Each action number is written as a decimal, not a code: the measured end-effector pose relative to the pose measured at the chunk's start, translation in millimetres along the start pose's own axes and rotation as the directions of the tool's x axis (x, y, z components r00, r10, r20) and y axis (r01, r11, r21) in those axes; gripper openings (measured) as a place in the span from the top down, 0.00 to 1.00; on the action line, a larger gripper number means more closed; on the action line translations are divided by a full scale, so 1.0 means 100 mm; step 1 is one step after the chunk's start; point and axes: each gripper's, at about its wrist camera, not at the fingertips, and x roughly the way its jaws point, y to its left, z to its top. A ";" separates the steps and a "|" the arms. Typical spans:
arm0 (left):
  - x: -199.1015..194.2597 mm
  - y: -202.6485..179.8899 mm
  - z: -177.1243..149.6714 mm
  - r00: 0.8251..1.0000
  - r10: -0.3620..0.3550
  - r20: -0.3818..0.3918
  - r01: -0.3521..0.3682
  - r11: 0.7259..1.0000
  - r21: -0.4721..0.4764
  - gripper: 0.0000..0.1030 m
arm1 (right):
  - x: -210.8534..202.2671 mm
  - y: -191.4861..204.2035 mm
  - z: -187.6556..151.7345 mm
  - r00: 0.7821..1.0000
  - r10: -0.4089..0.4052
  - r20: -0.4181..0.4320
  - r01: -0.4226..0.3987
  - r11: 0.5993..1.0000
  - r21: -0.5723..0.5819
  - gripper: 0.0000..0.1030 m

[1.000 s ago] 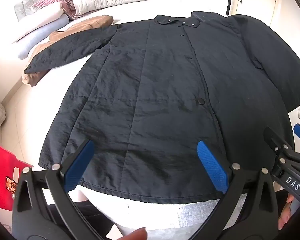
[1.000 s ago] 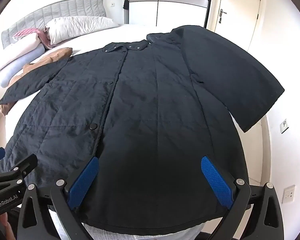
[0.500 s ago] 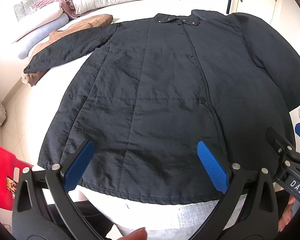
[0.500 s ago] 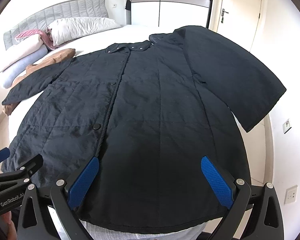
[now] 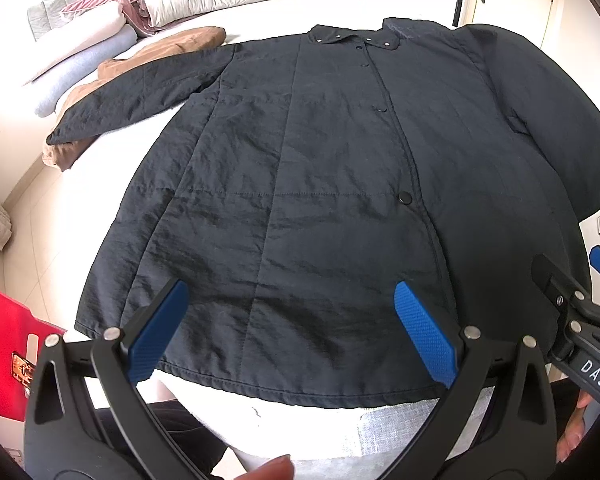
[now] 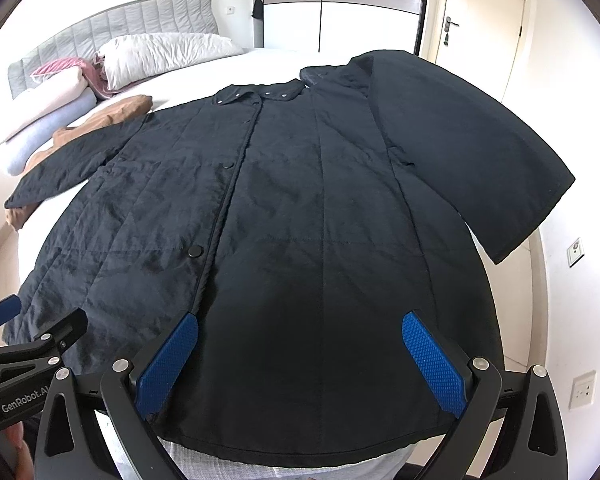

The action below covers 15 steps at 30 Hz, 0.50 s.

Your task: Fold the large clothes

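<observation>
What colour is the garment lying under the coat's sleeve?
Tan brown garment, clearest in the left wrist view.

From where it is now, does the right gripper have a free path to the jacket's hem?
Probably yes. The right gripper is open just above the jacket near its hem, with nothing lying between them.

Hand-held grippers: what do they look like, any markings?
Both alike: black frames with triangular cutouts and silver rivets, plus blue textured pads. The left hand-held gripper reads "GenRobot.AI" on its side in the right wrist view; the right hand-held gripper shows "DAS" in the left wrist view.
</observation>
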 end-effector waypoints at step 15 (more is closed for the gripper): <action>0.04 0.02 -0.04 0.999 -0.024 -0.033 0.023 1.000 -0.018 0.00 | 0.01 0.01 0.00 1.000 -0.022 -0.018 0.021 0.999 -0.025 0.00</action>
